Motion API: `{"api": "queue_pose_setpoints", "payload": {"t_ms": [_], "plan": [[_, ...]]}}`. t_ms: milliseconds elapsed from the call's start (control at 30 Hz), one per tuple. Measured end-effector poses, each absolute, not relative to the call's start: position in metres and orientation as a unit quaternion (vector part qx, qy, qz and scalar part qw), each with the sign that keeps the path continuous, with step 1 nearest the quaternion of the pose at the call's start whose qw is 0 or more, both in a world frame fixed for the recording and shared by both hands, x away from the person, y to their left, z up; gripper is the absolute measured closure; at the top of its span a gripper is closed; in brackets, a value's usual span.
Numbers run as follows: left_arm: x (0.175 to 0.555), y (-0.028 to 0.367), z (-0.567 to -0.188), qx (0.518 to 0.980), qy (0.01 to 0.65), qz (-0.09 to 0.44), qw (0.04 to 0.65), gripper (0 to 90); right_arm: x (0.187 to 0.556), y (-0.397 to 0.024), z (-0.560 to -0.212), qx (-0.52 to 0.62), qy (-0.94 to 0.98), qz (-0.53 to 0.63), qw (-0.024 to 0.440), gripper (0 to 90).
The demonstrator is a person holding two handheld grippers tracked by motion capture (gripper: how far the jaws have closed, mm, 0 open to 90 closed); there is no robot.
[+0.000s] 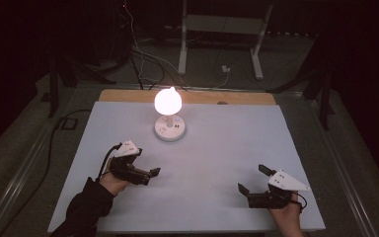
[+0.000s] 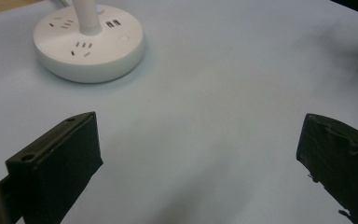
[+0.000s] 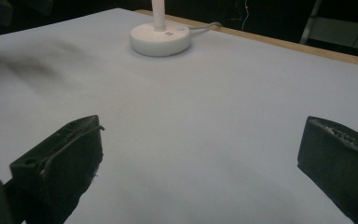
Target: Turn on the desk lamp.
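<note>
Lit lamp [image 1: 169, 116] beyond left hand-held gripper [image 1: 150, 174]

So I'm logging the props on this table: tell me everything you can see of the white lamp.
The white lamp stands upright on the pale table top, toward its far edge, left of centre. Its round base, which looks like smooth plastic, carries socket slots, two USB ports and a small round button. A slim white stem rises from the base to a glowing, overexposed bulb-shaped head; the lamp is on. A white cord leaves the base toward the table's back edge. Neither set of tongs touches it.
</note>
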State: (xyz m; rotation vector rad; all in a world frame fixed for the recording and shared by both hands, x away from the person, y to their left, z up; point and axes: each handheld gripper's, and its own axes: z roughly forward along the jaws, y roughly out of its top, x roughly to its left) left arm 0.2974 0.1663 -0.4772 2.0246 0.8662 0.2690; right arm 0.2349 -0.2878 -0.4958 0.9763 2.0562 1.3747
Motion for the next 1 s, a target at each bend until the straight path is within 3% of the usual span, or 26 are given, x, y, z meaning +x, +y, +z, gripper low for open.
{"api": "queue_pose_setpoints", "payload": {"t_ms": [1000], "plan": [[0.257,0.209,-0.506,0.826,0.318,0.088,0.457,0.4,0.236,-0.288,-0.498,0.358,0.752,0.502,0.232,0.0]]}}
